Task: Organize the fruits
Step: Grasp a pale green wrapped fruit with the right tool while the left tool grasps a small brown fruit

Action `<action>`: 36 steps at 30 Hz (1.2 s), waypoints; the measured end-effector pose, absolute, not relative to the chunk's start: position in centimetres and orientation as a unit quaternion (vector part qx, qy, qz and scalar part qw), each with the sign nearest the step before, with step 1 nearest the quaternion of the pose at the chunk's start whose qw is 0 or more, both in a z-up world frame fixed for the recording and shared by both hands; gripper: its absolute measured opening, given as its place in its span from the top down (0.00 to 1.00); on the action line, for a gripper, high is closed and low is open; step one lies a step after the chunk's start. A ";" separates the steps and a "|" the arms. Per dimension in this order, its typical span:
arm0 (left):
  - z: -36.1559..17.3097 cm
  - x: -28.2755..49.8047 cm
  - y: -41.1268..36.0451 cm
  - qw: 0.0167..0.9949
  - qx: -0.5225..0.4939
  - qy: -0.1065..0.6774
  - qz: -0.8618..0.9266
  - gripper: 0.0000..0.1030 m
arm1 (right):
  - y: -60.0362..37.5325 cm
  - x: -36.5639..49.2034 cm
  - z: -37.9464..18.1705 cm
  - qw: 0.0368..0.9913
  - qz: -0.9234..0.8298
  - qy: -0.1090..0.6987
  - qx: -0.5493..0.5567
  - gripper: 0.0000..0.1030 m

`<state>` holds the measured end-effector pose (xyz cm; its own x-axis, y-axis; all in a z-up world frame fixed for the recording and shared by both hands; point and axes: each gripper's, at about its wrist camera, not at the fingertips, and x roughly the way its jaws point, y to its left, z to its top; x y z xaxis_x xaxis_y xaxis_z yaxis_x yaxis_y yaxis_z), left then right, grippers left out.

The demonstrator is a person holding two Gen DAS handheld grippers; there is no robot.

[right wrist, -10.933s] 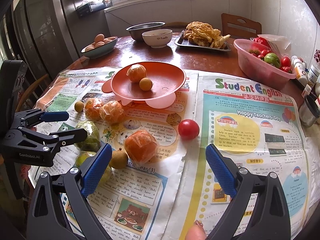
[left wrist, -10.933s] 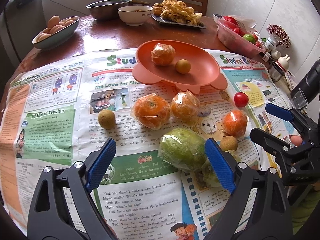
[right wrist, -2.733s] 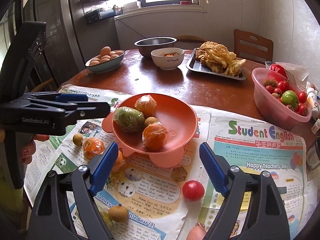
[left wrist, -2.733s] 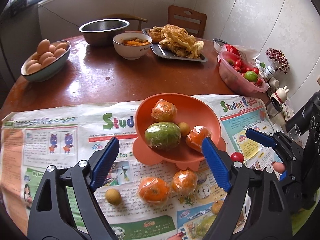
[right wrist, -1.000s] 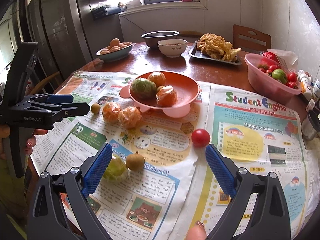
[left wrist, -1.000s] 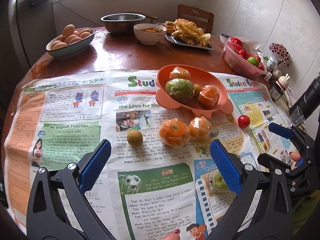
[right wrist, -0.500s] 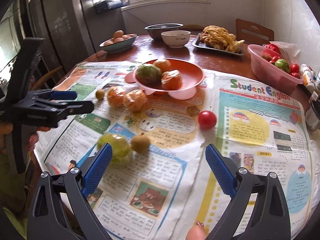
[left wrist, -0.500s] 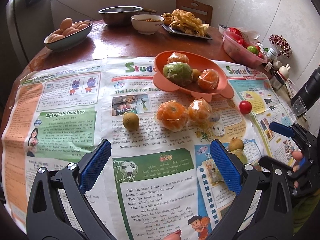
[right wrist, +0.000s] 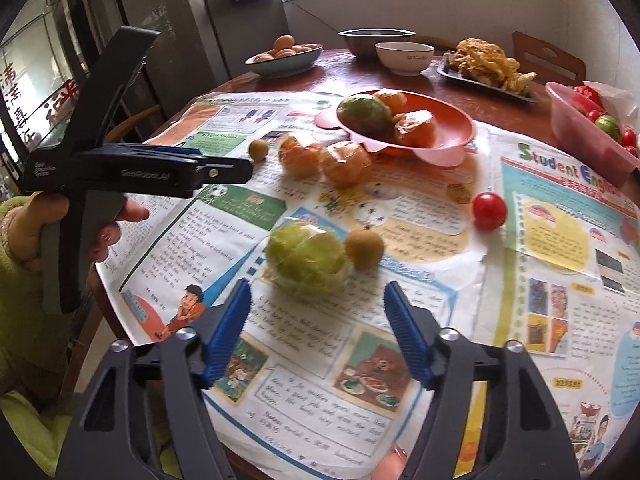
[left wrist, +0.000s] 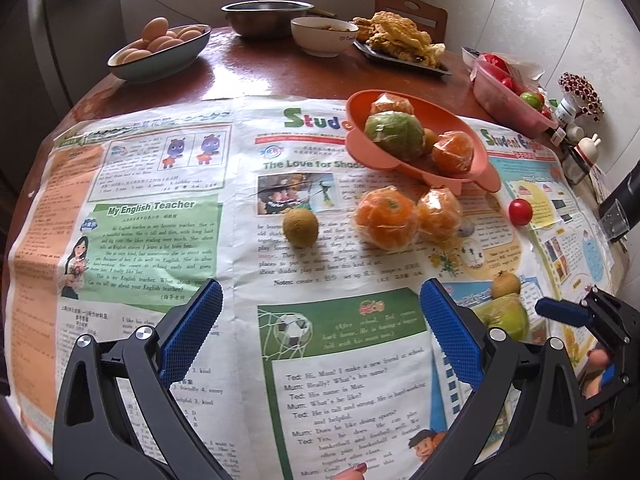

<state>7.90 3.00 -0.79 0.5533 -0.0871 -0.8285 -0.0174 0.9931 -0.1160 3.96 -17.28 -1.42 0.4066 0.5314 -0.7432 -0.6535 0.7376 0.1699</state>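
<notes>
The orange plate holds a wrapped green fruit, two wrapped oranges and a small brown fruit. On the newspaper lie two wrapped oranges, a small brown fruit, a red tomato, a second wrapped green fruit and a brown fruit touching it. My right gripper is open, its jaws just short of the green fruit. My left gripper is open and empty over bare newspaper.
At the back of the round wooden table stand a bowl of eggs, a steel bowl, a white bowl, a tray of fried food and a pink tub of tomatoes. Small bottles stand at the right edge.
My right gripper has moved down and left, close to the loose green fruit, its jaws slightly narrower. My left gripper has drifted left. Fruits have not moved in the last second.
</notes>
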 end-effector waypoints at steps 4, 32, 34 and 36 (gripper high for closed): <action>-1.1 8.1 3.3 0.879 -0.056 0.472 -0.018 0.14 | -16.6 4.0 -1.7 0.832 0.360 0.416 -0.077 0.44; -1.9 10.8 4.5 0.876 -0.064 0.476 -0.036 0.63 | -12.9 6.0 -2.3 0.825 0.375 0.412 -0.093 0.50; -2.0 10.9 4.5 0.876 -0.063 0.477 -0.038 0.65 | -12.6 6.1 -2.3 0.825 0.378 0.410 -0.095 0.50; -2.1 11.1 4.3 0.875 -0.061 0.478 -0.042 0.72 | -12.3 6.2 -2.4 0.824 0.381 0.409 -0.096 0.51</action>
<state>11.10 4.34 -2.09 0.5396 -0.1311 -0.8317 0.0147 0.9891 -0.1464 6.22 -12.34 -2.35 0.3750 0.5489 -0.7470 -0.7054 0.6919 0.1542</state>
